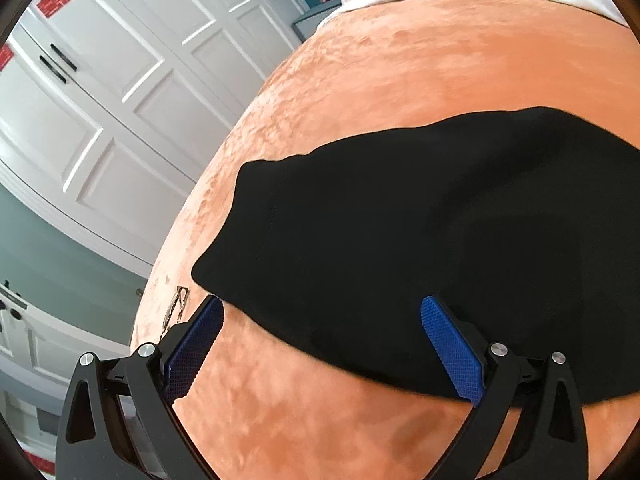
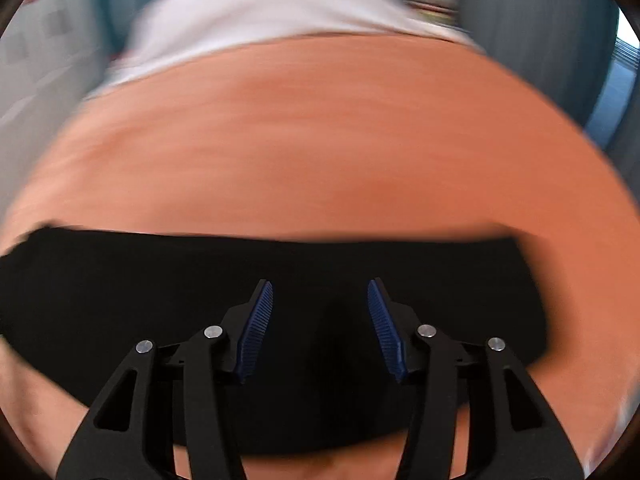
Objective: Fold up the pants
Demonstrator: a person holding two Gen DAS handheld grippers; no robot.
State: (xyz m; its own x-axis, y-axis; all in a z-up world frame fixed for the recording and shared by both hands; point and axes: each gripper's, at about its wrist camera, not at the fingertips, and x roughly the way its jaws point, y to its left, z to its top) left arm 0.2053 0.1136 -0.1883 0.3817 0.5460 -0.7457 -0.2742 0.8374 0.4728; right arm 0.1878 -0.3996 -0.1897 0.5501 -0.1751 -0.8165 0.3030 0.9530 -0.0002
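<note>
The soft black cloth pants [image 1: 420,240] lay flat in a folded bundle on the fuzzy orange bed cover [image 1: 440,60]. My left gripper [image 1: 320,320] had its jaws wide open, holding nothing. My right gripper [image 2: 320,308] was open too, empty, over the pants [image 2: 120,292].

The whole right wrist view is motion-blurred, smearing the black fabric pants [image 2: 280,280] and the orange textured bedspread [image 2: 320,140]. In the left wrist view the pants [image 1: 440,240] run off the right edge.
</note>
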